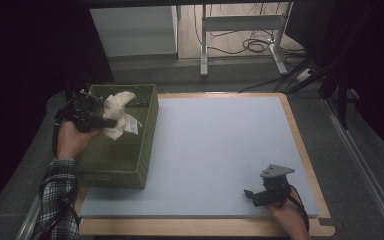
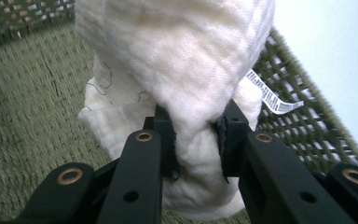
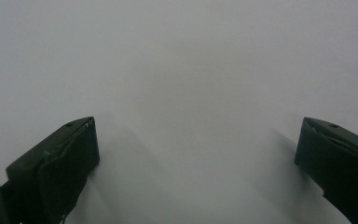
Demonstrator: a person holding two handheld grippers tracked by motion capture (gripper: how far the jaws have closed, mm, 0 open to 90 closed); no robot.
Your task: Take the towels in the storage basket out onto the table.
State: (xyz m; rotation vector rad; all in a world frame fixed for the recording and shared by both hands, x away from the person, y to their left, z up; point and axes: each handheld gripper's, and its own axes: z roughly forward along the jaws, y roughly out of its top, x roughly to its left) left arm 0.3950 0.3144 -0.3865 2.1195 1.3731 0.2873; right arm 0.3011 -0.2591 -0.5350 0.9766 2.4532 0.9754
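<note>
We see a light blue mat covering most of the wood-edged table. At about 9 o'clock on it sits a green woven basket, open top.

Inside the basket, toward its 12 o'clock end, is the white cloth, bunched and partly raised above the basket floor. A printed care tag hangs off it at 3 o'clock in the left gripper view, lying against the basket wall.

The left gripper comes in from the basket's 9 o'clock side, and its jaws are clenched on a gathered neck of the cloth; the pads pinch fabric from both sides.

The right gripper rests at 5 o'clock on the mat, jaws spread wide, nothing between them, bare mat ahead.

Risks, as we judge them: the grip takes one bunched fold, so the fabric may slide through under its own weight. The loose lower part of the cloth could catch on the weave or rim and drag the light basket, since the right gripper isn't bracing it.
</note>
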